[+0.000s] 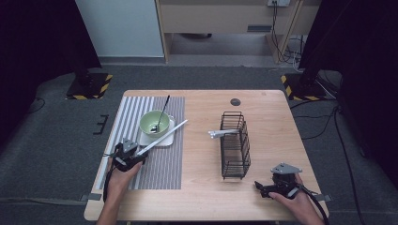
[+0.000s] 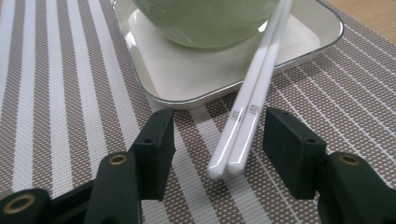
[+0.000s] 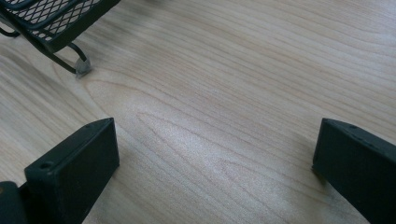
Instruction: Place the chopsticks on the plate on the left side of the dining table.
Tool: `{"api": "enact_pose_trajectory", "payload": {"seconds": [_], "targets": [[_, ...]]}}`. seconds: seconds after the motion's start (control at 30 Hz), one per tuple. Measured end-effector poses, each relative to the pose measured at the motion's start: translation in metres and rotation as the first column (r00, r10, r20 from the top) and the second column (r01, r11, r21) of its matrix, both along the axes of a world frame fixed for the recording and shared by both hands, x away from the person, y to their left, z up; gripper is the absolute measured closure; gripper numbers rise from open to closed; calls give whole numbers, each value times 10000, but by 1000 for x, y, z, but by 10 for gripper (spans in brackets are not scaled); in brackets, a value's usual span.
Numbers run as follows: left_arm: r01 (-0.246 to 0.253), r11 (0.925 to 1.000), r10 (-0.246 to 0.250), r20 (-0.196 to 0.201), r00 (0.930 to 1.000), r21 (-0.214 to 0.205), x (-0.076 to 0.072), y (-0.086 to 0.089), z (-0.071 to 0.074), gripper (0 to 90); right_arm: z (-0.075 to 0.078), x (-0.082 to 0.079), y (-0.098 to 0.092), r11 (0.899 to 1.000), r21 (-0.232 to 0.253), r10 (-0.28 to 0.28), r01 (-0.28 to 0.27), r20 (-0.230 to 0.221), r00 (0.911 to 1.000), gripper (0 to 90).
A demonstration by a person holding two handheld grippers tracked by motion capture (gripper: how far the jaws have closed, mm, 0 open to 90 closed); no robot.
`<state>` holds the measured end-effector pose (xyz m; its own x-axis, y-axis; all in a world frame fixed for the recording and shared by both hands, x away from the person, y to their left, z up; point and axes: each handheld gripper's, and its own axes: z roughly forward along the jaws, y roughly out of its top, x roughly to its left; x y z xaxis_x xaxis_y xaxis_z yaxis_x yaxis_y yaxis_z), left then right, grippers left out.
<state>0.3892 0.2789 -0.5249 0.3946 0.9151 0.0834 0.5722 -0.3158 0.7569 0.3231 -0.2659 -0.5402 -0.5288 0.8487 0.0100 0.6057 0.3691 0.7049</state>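
Observation:
A pair of white chopsticks (image 1: 164, 136) (image 2: 252, 102) leans from the striped placemat (image 1: 159, 168) (image 2: 70, 93) up onto the white square plate (image 1: 146, 141) (image 2: 187, 79). A green bowl (image 1: 154, 123) (image 2: 205, 23) stands on that plate with a dark spoon (image 1: 162, 112) in it. My left gripper (image 1: 141, 153) (image 2: 217, 135) is open around the chopsticks' lower ends, with a gap on each side, so the pads do not press them. My right gripper (image 1: 260, 187) (image 3: 215, 163) is wide open over bare wood at the front right.
A black wire basket (image 1: 234, 145) (image 3: 46, 18) stands right of centre on the wooden table (image 1: 202, 154), with a white utensil (image 1: 223, 133) poking out of its left side. The basket's foot is just ahead of my right gripper.

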Motion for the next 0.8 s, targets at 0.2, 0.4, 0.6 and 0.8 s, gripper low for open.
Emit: {"api": "enact_pose_trajectory", "payload": {"seconds": [0.2,0.4,0.6,0.8], "targets": [[10,10000,-9,45,10000,-86,-2,-1,2,401,0,0,0,10000,-6,5,-5,-8,10000,3],[-117,9999,118,-86,9999,82,-6,-3,2,245,0,0,0,10000,-3,0,0,5,10000,3],[-213,9997,213,-12,9998,85,-12,4,1,242,0,0,0,10000,-11,16,-16,10,10000,3],[-232,9995,231,46,9997,201,-9,3,0,300,0,0,0,10000,-16,28,-28,2,10000,3]]}}
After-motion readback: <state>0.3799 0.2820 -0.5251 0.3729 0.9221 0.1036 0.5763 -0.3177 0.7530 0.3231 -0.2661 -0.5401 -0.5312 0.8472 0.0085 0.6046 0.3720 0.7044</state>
